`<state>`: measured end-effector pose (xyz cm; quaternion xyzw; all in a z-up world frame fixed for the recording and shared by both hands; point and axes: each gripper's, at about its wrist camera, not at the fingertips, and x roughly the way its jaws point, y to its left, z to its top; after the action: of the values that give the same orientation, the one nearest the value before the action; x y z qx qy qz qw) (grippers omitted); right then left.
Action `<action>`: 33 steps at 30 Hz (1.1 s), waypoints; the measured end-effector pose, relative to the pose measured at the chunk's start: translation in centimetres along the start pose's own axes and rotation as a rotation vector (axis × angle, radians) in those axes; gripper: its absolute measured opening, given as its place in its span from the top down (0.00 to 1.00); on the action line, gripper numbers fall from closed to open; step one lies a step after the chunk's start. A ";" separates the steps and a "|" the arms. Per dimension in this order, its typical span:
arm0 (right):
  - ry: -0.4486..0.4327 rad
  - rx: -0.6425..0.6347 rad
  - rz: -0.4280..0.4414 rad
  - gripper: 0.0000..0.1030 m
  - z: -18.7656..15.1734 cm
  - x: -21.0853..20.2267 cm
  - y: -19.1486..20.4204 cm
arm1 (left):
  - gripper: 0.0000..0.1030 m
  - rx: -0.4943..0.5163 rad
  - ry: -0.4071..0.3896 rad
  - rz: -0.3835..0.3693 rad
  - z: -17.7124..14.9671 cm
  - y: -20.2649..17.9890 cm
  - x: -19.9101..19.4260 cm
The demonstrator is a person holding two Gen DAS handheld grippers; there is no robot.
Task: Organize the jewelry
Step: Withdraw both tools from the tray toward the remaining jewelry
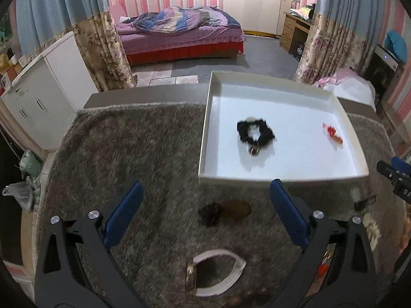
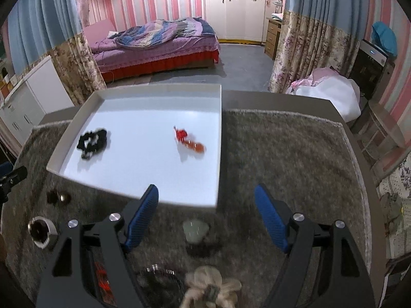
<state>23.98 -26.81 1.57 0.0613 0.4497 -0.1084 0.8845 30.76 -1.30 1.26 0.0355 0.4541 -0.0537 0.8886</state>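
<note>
Here, both grippers spread wide and empty above the grey rug (image 1: 128, 154). Left gripper (image 1: 205, 195): blue pads (image 1: 123, 218) far apart, nothing between them, nothing touched; jaw tips level with the near rim of the white tray (image 1: 282, 179). Right gripper (image 2: 205, 197): pads (image 2: 269, 218) also well apart, somewhat less so than the left, nothing held; left tip overlapping the tray's near rim in the right wrist view. Tray flat on the rug, at the far side of the table. Inside the tray, two items, well apart: black scrunchie (image 1: 255, 132) near the tray's centre, small metal charm at its near edge; red ornament (image 1: 332, 134) toward the tray's right wall, short of touching it. Outside the tray, on the rug on the near side: dark brown piece (image 1: 226, 213) just beside the tray's near rim; white bangle (image 1: 218, 272) farther from the tray, with a gold ring (image 1: 190, 277) at its left edge; brown beads (image 1: 246, 295) nearer still to the camera. In the right wrist view, also near side of the tray: pale green piece (image 2: 195, 231), cream scrunchie (image 2: 210, 287), round white-rimmed item (image 2: 41, 231) off the tray's left corner. Fine detail of these pieces lost to blur.
</note>
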 end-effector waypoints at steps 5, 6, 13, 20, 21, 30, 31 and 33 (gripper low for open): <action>0.021 -0.023 -0.003 0.24 -2.0 0.5 0.1 | 0.05 0.015 0.018 0.005 -1.1 0.4 1.2; 0.033 -0.025 -0.006 0.24 -2.4 0.9 0.2 | 0.05 0.023 0.034 0.014 -1.2 0.4 1.7; 0.108 -0.070 0.012 0.24 -3.6 2.5 0.5 | 0.05 0.032 0.070 0.018 -1.0 0.2 4.1; 0.148 -0.078 0.040 0.24 -4.5 3.1 0.3 | 0.13 0.044 0.106 -0.026 -1.1 -0.1 5.3; 0.153 -0.077 0.043 0.24 -4.6 3.2 0.3 | 0.15 0.042 0.111 -0.031 -1.1 0.0 5.5; 0.195 -0.080 0.042 0.25 -5.2 4.2 0.4 | 0.52 0.042 0.185 -0.092 -1.4 -0.1 7.4; 0.198 -0.084 0.040 0.25 -5.2 4.3 0.5 | 0.52 0.046 0.191 -0.094 -1.4 -0.2 7.6; 0.206 -0.084 0.043 0.25 -5.2 4.4 0.7 | 0.53 0.051 0.193 -0.093 -1.4 -0.4 7.8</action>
<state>22.58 -25.67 -5.08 0.0448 0.5409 -0.0636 0.8375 34.11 -2.04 -5.89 0.0420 0.5373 -0.1026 0.8361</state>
